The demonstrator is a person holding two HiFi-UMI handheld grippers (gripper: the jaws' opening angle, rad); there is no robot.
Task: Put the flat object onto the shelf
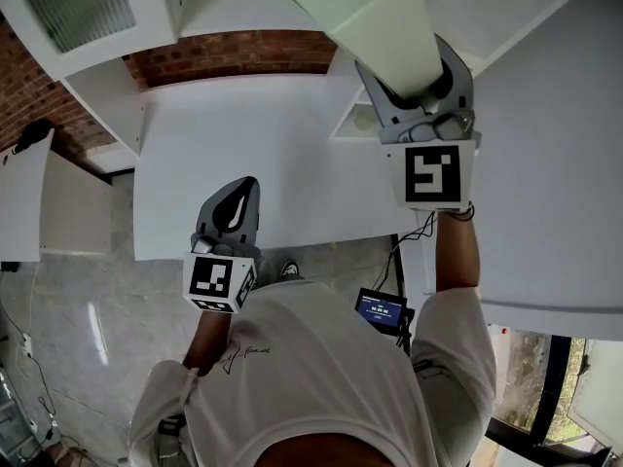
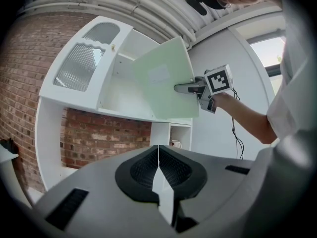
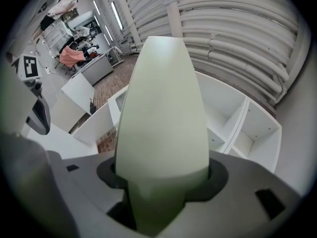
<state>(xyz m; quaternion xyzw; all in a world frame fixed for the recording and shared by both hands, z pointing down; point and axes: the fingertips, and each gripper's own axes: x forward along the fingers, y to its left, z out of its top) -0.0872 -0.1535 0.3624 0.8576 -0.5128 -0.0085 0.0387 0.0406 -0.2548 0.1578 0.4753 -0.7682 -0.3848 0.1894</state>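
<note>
The flat object is a pale green board [image 1: 375, 13], held upright at its near edge by my right gripper [image 1: 421, 81], which is shut on it. In the left gripper view the green board [image 2: 161, 83] stands tilted in front of the open upper compartment of the white shelf unit [image 2: 121, 95], with the right gripper [image 2: 185, 88] clamped on its right edge. The right gripper view looks along the green board [image 3: 161, 113] toward the white shelf compartments [image 3: 237, 128]. My left gripper [image 1: 241, 188] is low over the white counter [image 1: 282, 144], shut and holding nothing; its jaws [image 2: 158, 155] meet.
A cabinet door with ribbed glass [image 2: 81, 63] hangs open left of the upper compartment. A brick wall [image 2: 106, 135] lies behind the counter. A mug [image 2: 176, 144] sits in a lower cubby. A small screen with cables [image 1: 382, 309] hangs by my right side.
</note>
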